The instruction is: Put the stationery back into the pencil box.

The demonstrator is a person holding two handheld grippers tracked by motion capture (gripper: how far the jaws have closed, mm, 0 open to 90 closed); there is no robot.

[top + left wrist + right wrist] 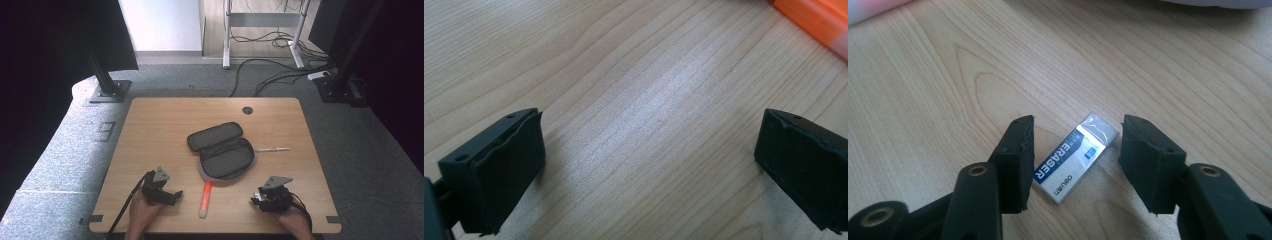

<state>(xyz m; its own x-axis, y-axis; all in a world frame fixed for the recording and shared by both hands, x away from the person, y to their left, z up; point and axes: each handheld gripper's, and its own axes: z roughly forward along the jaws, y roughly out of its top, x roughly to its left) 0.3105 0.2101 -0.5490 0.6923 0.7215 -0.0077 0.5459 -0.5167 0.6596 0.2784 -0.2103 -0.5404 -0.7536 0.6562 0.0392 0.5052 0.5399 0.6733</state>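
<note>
My right gripper (pixel 1075 150) sits low over the desk (pixel 938 90), close to my edge of it. Its two black jaws stand apart, and a small white eraser (pixel 1075 157) lies flat on the wood between them. The jaws are on either side of the eraser, and I cannot tell if the left one touches it. The eraser has a blue and white paper sleeve with the word ERASER on it. It lies slanted, one end toward me and one end away.

From the high view, my right gripper (pixel 272 196) is at the near right of the desk (pixel 150 130), with my hand behind it. My left gripper (pixel 162 190) is at the near left. In its own view, my left gripper (pixel 649 160) has its jaws wide apart, with bare wood between them. It holds nothing.

Between my two grippers lies an orange marker (pixel 205 198), pointing away from me. Its orange end (pixel 819 20) peeks into the top right corner of the left gripper view.

A little farther back, in the middle of the desk, is a black pencil case (pixel 222 150). It is unzipped and lies open, with the lid folded back. Just to its right lies a thin white pen (pixel 272 149), close to the case.

At the far edge of the desk is a small round hole (pixel 247 110)
</note>
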